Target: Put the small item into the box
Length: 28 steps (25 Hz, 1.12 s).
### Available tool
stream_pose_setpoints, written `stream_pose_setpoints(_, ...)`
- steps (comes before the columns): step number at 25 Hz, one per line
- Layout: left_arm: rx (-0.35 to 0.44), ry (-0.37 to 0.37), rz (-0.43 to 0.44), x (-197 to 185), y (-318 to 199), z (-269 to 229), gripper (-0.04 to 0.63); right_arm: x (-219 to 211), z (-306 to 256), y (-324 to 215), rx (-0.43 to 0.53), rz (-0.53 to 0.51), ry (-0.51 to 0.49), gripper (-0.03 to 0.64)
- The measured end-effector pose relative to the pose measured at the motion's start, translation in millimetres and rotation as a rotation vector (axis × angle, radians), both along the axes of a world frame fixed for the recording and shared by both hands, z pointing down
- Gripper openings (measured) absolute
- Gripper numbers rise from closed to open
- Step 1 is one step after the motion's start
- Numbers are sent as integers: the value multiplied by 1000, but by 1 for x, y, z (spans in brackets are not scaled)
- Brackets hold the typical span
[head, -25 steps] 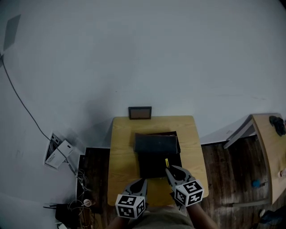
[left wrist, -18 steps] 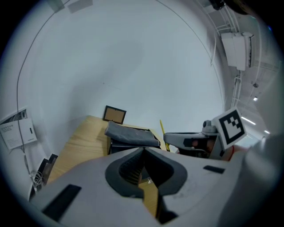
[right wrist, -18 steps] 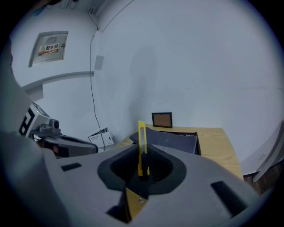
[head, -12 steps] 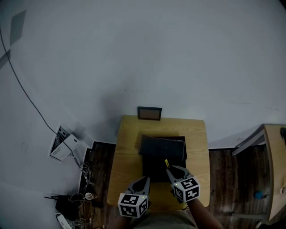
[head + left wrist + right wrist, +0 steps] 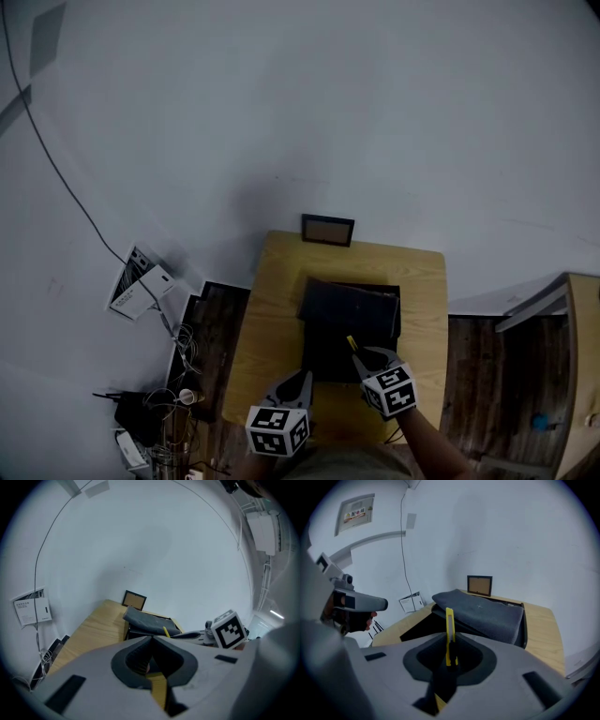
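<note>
Step in hand: carry to box.
- Right gripper (image 5: 364, 357): pinching yellow cutter (image 5: 449, 621), blade-end up, at near edge of open black box (image 5: 321, 354) on table (image 5: 272, 323).
- Left gripper (image 5: 151, 642): jaws pressed together, empty, beside box.
- Next, likely: move over opening, lower, release.

Left gripper (image 5: 302, 377): low at the person's left, pointing forward, jaws pressed together with nothing between them | Right gripper (image 5: 364, 356): just beside it, slightly further forward, jaws clamped on a slim yellow item (image 5: 449, 623) standing upright | Right forearm (image 5: 429, 442): angled in from lower right
</note>
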<state>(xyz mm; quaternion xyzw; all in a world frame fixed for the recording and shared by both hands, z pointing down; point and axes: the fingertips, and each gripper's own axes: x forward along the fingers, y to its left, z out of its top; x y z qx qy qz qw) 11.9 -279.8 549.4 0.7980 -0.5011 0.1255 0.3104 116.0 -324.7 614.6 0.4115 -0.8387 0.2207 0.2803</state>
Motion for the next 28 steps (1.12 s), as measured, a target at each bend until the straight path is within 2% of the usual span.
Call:
stream_pose_setpoints(6, -10, -5, -20, -2, -2, 7, 3, -4, 33, 8, -111, -80, 126, 48)
stream_pose_setpoints(16, -8, -17, -30, 2, 0, 9, 3, -9, 70, -1, -212, -218, 338, 48)
stream_pose_setpoints(21, 2, -24, -36, 4, -1, 7, 3, -11, 80, -1, -248, -251, 373, 48)
stream_pose_setpoints(28, 19, -32, -35, 2, 1, 1, 3, -11, 80, -1, -253, -230, 356, 48)
